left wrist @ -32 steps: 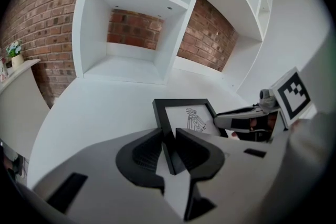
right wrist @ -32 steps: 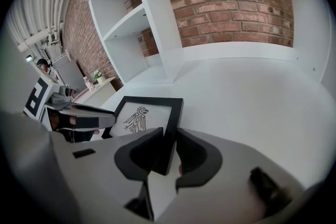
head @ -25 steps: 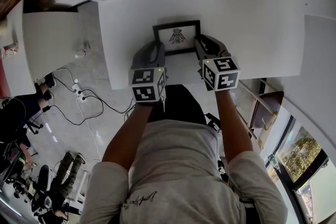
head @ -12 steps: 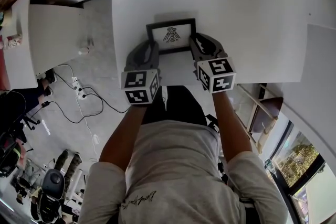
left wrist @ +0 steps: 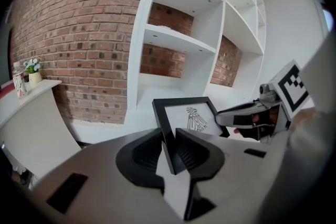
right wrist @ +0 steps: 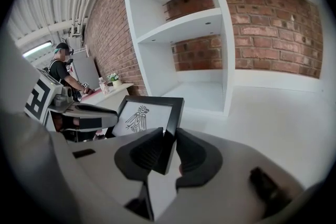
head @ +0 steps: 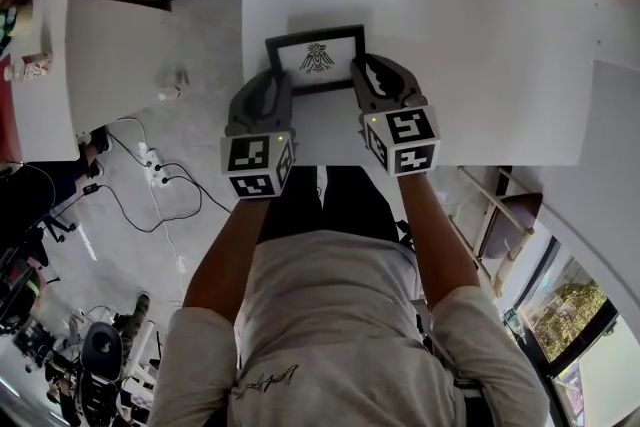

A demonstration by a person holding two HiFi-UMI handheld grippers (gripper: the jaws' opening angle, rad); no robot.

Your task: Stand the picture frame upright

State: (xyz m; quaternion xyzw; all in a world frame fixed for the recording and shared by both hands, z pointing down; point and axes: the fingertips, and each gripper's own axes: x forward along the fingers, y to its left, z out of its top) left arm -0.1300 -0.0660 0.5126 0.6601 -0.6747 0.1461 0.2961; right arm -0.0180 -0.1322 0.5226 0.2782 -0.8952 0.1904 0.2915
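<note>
A black rectangular picture frame (head: 315, 58), holding a white sheet printed with a dark bird-like emblem, sits in the upper centre of the head view. It is over the far part of a white table (head: 480, 65) and close to a white open shelving unit (left wrist: 184, 34). The frame is tilted, with its printed face turned up toward the person. Whether its lower edge touches the table cannot be told.

The left gripper (left wrist: 169, 136) has its grey jaws closed to a narrow gap on the frame's left side bar; in the left gripper view the black bar runs straight down between the two pads. The right gripper (right wrist: 169, 136) grips the opposite side bar in the same way, with the pads pressed against the black moulding. In the head view the two grippers flank the frame symmetrically, with the marker cubes just below it at mid-height.

Behind the shelves a red brick wall (left wrist: 79, 34) fills the upper left of the left gripper view. At its left edge a small pot of flowers (left wrist: 34, 72) stands on a white counter. In the right gripper view a person (right wrist: 62, 68) stands at the far left. Black cables (head: 150, 185) trail across the grey floor at the left of the head view.
</note>
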